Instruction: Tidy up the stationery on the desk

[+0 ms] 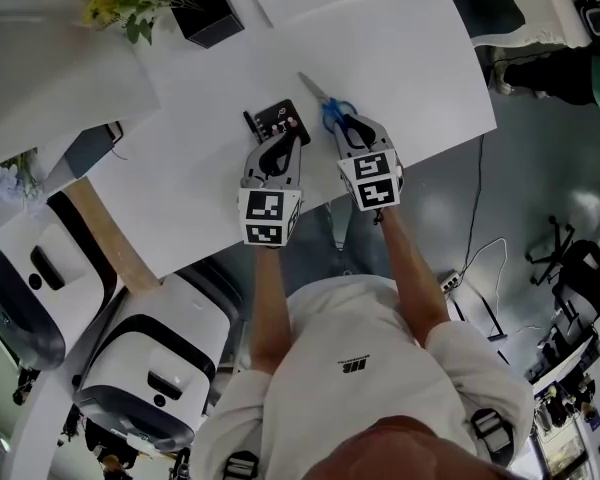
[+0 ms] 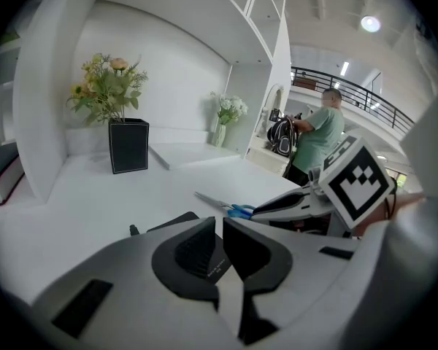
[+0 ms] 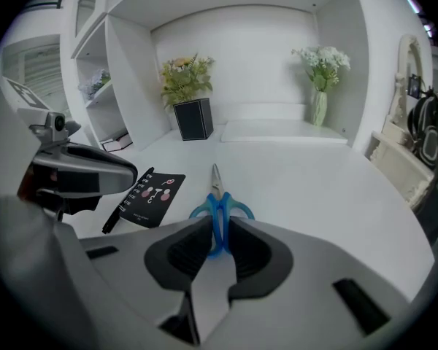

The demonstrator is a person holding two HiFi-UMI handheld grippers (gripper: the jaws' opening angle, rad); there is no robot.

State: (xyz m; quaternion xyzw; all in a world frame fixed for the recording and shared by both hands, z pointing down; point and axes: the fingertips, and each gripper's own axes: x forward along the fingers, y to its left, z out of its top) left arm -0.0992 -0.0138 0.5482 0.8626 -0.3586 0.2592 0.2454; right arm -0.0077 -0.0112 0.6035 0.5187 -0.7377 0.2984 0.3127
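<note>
Blue-handled scissors [image 1: 323, 100] lie on the white desk [image 1: 410, 78], blades pointing away. My right gripper [image 1: 349, 127] is at their handles. In the right gripper view the jaws [image 3: 217, 228] stand close on either side of the blue handle of the scissors [image 3: 217, 194]. A black notebook [image 1: 279, 118] with a black pen [image 1: 250, 124] beside it lies to the left. My left gripper [image 1: 282, 139] hovers over the notebook's near edge. Its jaws [image 2: 219, 228] are nearly together with nothing between them, and the notebook [image 2: 172, 223] shows below.
A black square vase of flowers [image 1: 208, 11] stands at the desk's back left, and a white vase [image 3: 319, 106] at the back right. White shelf walls enclose the desk. Two white-and-black chairs [image 1: 155, 373] stand off its near-left edge. A person in green [image 2: 318, 133] stands far off.
</note>
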